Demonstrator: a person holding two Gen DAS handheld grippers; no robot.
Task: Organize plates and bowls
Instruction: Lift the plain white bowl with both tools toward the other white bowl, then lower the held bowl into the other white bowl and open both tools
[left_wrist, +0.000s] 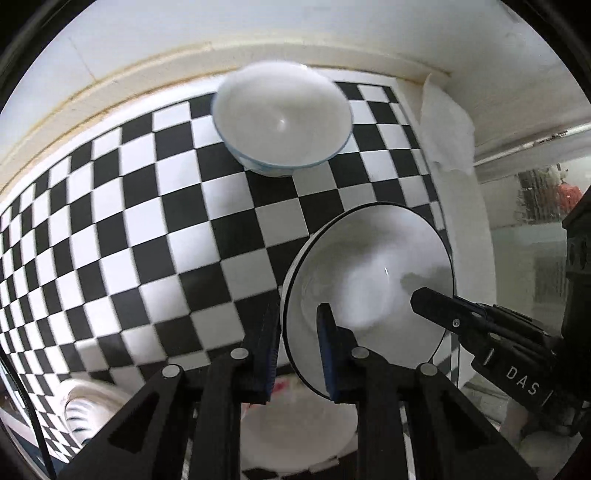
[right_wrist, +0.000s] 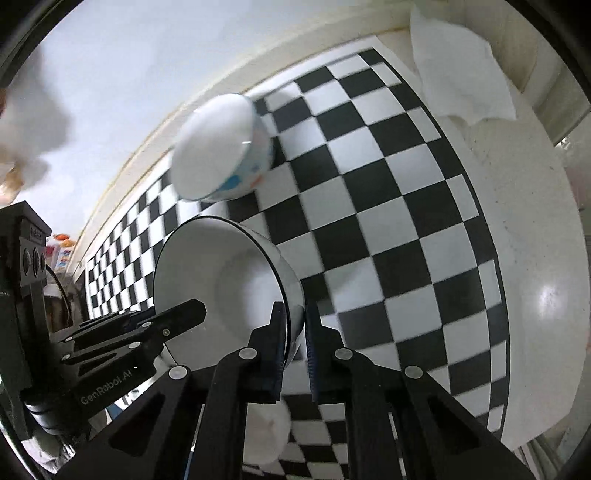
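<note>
At the near left edge of the left wrist view a blurred white dish with dark stripes (left_wrist: 86, 406) lies low on the checkered cloth (left_wrist: 147, 229), too smeared to name further. Farther in, toward the wall, a white bowl with a blue rim (left_wrist: 282, 122) stands upright on the cloth, well apart from the grippers; the right wrist view shows blue and orange marks on its side (right_wrist: 221, 147). To its right and nearer, a black-rimmed white bowl (left_wrist: 369, 291) hangs tilted above the cloth, held by both tools at once. The left gripper (left_wrist: 295, 350) is clamped across its near-left rim, one pad outside the wall and one inside. The right gripper (right_wrist: 295, 343) pinches the opposite rim in the same way, with only the bowl wall between its pads. Below the held bowl a plain white dish (left_wrist: 295, 435) sits close under it. At the far right a white folded cloth (left_wrist: 447, 129) lies by the table edge. The risk, as I judge it, is a thin two-point rim hold: if either hand twists or pulls apart from the other, the glazed wall could slip from the pads and the bowl could drop onto the dish beneath and chip.
</note>
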